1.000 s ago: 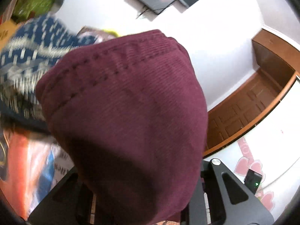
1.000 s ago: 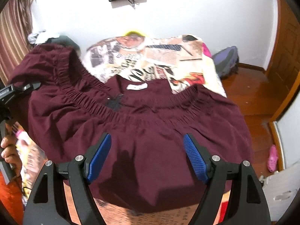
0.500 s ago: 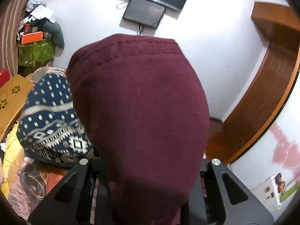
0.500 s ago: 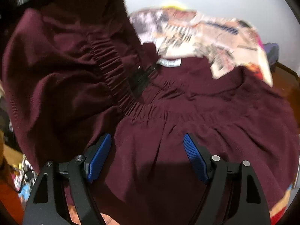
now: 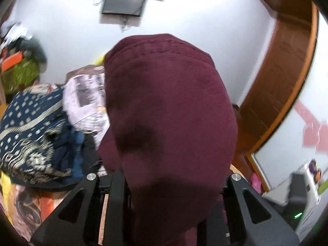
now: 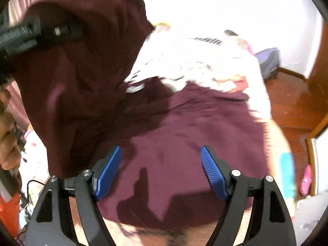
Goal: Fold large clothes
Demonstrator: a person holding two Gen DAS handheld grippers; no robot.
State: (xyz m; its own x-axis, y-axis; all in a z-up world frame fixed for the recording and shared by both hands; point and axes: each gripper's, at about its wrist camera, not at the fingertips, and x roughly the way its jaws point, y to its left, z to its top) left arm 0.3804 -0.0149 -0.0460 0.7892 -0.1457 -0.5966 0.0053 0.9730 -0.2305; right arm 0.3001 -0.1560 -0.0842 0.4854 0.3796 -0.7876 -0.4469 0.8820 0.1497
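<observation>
Right wrist view, bottom of frame: right gripper (image 6: 160, 172) hovers over the garment (image 6: 184, 135) with jaws wide apart, blue pads (image 6: 107, 173) clear of the cloth, holding nothing. The maroon garment lies spread across the middle of the frame on a printed sheet (image 6: 196, 61); one side is lifted into a tall fold at upper left. There the left gripper (image 6: 30, 32) shows as a dark bar against the raised cloth, a hand (image 6: 8, 141) at the left edge.

Left wrist view: left gripper (image 5: 164, 184) at the bottom, cloth bulging up from between its arms and filling the centre. Looks clamped on the garment, but the fingertips are buried under fabric, so that is a read from the bunched cloth, not a direct sighting.

Step, as I judge it: first fold in progress, left side carried up and over toward the flat half. Next move likely calls for laying that edge down level over the flat part, with the right gripper free to pin or smooth the flat half so it does not drag.

Hard to make out: both views are motion-blurred. Waistband and label are smeared. The garment's near hem is cut off by the right gripper's arms. Left view, mid-left: a patterned blue cloth (image 5: 30, 135); far top: a wall screen (image 5: 125, 2); a wooden door (image 5: 283, 78) at right.
</observation>
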